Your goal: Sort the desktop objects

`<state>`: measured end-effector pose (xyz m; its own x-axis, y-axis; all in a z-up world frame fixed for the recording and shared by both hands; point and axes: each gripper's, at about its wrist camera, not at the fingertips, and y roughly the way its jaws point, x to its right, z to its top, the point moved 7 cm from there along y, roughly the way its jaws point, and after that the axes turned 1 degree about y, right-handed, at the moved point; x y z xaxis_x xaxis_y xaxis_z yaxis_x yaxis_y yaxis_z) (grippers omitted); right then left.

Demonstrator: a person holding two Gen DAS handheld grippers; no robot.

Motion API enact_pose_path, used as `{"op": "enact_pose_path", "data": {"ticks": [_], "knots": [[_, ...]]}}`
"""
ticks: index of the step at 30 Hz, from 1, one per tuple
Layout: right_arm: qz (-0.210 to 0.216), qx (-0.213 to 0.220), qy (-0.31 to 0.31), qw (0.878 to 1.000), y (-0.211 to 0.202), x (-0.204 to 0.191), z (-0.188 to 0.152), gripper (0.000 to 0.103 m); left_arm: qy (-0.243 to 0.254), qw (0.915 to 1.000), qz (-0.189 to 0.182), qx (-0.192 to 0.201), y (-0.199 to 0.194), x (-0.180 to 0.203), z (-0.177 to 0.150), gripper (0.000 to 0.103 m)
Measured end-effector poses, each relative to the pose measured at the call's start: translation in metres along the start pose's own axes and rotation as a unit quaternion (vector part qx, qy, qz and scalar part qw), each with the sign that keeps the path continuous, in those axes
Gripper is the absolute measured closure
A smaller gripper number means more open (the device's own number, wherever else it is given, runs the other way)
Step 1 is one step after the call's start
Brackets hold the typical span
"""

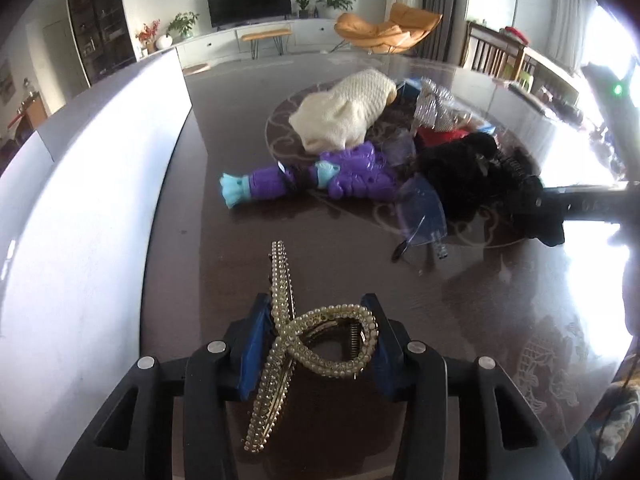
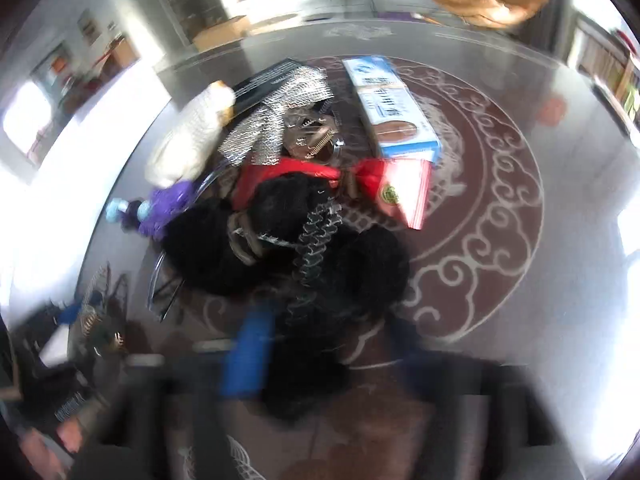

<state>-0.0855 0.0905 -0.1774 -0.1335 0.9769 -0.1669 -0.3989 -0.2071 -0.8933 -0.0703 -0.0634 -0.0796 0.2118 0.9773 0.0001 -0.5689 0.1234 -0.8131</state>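
A gold, pearl-studded hair claw clip (image 1: 316, 340) is clamped between the blue pads of the left gripper (image 1: 316, 344) above a dark glossy table (image 1: 224, 208). Farther off, a purple plastic toy figure (image 1: 320, 178), a cream knitted item (image 1: 344, 110) and a black fluffy item (image 1: 472, 176) are heaped together.

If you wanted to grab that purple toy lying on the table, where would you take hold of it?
Probably the purple toy at its narrow dark waist, coming from above. It lies flat on its side on the table, and the bulky ends look too wide; that side faces open tabletop, away from the pile.
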Motion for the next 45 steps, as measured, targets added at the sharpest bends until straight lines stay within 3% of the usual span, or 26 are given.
{"op": "enact_pose_path", "data": {"ticks": [3,9,12,14,18,23,25,29,31,32,33,34,39,42,45], "knots": [[-0.005,0.004,-0.018,1.000,-0.016,0.003,-0.014,0.067,-0.010,0.9996,-0.011,0.025,-0.020,-0.002,-0.002,0.057],[0.011,0.006,-0.036,0.999,-0.056,0.000,-0.036,0.067,-0.045,0.9940,-0.086,0.051,-0.066,0.012,0.001,0.057],[0.055,0.025,-0.045,0.997,-0.087,-0.036,-0.026,0.067,-0.058,0.9898,-0.105,0.077,-0.106,0.005,0.012,0.057],[0.085,0.041,-0.068,0.993,-0.100,-0.074,-0.011,0.067,-0.073,0.9872,-0.105,0.096,-0.137,-0.021,0.020,0.057],[0.175,0.060,-0.127,0.974,-0.120,-0.194,0.008,0.067,-0.106,0.9877,-0.031,0.111,-0.174,-0.108,0.017,0.057],[0.252,0.053,-0.206,0.944,-0.113,-0.339,0.000,0.066,-0.171,0.9810,0.075,0.054,-0.157,-0.221,-0.018,0.057],[0.259,0.034,-0.234,0.937,-0.093,-0.387,-0.011,0.066,-0.182,0.9782,0.098,0.025,-0.141,-0.246,-0.033,0.058],[0.223,-0.008,-0.278,0.934,-0.043,-0.430,-0.037,0.060,-0.194,0.9724,0.126,-0.029,-0.112,-0.272,-0.057,0.057],[0.203,-0.020,-0.293,0.934,-0.026,-0.438,-0.047,0.033,-0.211,0.9685,0.129,-0.026,-0.112,-0.277,-0.059,0.053],[0.208,-0.022,-0.291,0.934,-0.021,-0.436,-0.046,0.012,-0.222,0.9668,0.125,-0.019,-0.116,-0.279,-0.058,0.035],[0.220,-0.021,-0.283,0.933,-0.021,-0.436,-0.047,0.006,-0.232,0.9642,0.128,-0.011,-0.120,-0.282,-0.056,0.023],[0.233,-0.012,-0.272,0.933,-0.024,-0.434,-0.045,0.006,-0.239,0.9611,0.139,0.000,-0.123,-0.284,-0.053,0.007],[0.244,0.048,-0.244,0.937,-0.054,-0.399,-0.019,0.006,-0.235,0.9527,0.191,0.028,-0.135,-0.284,-0.048,0.005],[0.234,0.113,-0.225,0.939,-0.083,-0.358,-0.011,0.000,-0.223,0.9584,0.166,0.065,-0.147,-0.262,-0.035,0.005],[0.183,0.160,-0.210,0.947,-0.086,-0.302,-0.008,0.000,-0.186,0.9685,0.130,0.102,-0.162,-0.217,-0.013,0.005]]}}
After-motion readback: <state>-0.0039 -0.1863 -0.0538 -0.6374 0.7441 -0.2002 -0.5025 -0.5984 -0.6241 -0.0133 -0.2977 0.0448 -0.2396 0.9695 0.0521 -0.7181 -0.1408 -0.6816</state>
